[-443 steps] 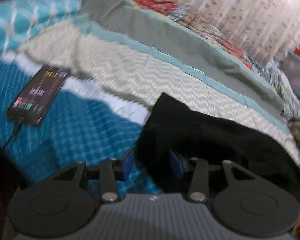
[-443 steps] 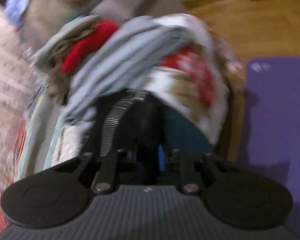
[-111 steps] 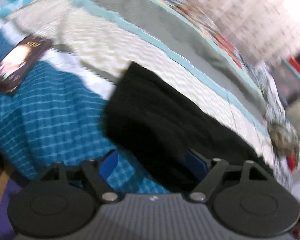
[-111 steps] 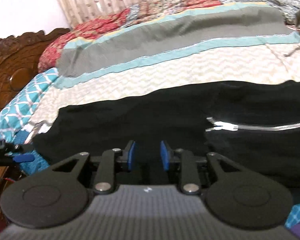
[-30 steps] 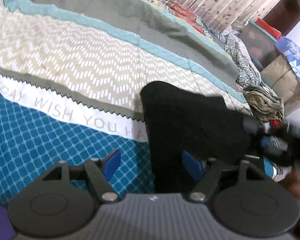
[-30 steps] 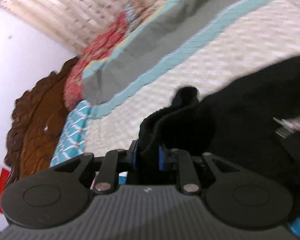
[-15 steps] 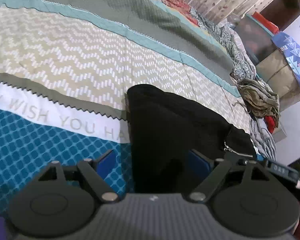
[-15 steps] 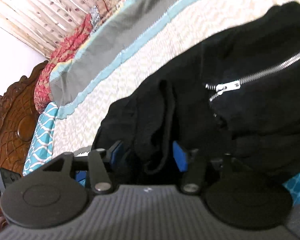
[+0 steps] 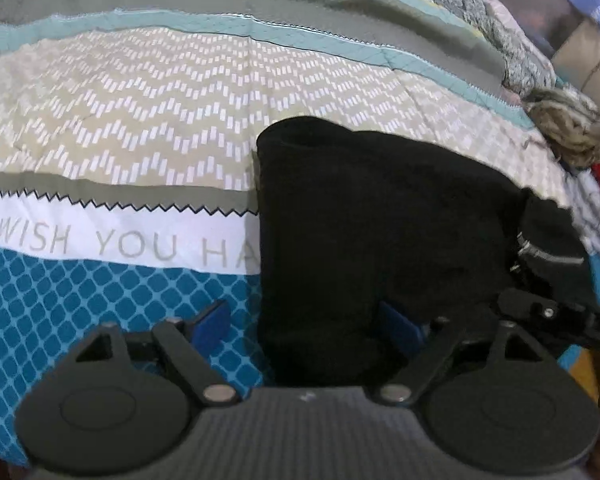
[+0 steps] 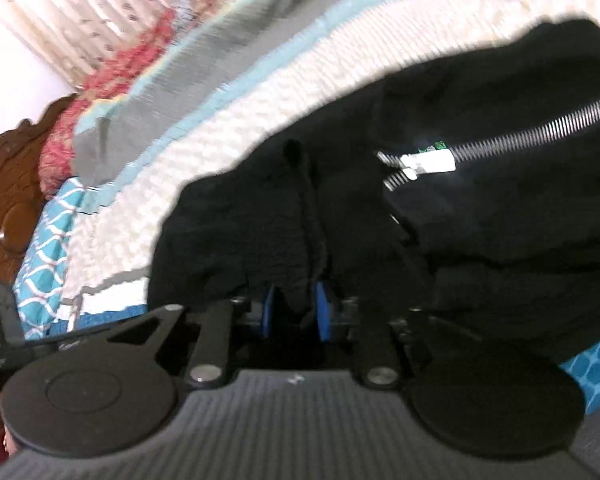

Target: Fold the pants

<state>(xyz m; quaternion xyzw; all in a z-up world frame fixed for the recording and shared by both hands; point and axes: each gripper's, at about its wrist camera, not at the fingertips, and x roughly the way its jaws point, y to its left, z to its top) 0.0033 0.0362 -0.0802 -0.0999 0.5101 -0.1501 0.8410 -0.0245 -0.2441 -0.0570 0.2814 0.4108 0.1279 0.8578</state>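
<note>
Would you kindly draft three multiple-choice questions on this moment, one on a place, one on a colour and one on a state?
1. Where do the black pants lie?
A. On a wooden floor
B. On the patterned bedspread
C. In a basket

2. What colour are the pads of the left claw?
A. Blue
B. Red
C. White

3. How does the right claw stand?
A. Wide open above bare bedspread
B. Out of sight
C. Pinching a fold of the pants

Answers:
1 B, the pants rest across the bedspread's chevron and lettered bands.
2 A, both pads show blue in the left wrist view.
3 C, black fabric sits between its narrow blue pads in the right wrist view.
</note>
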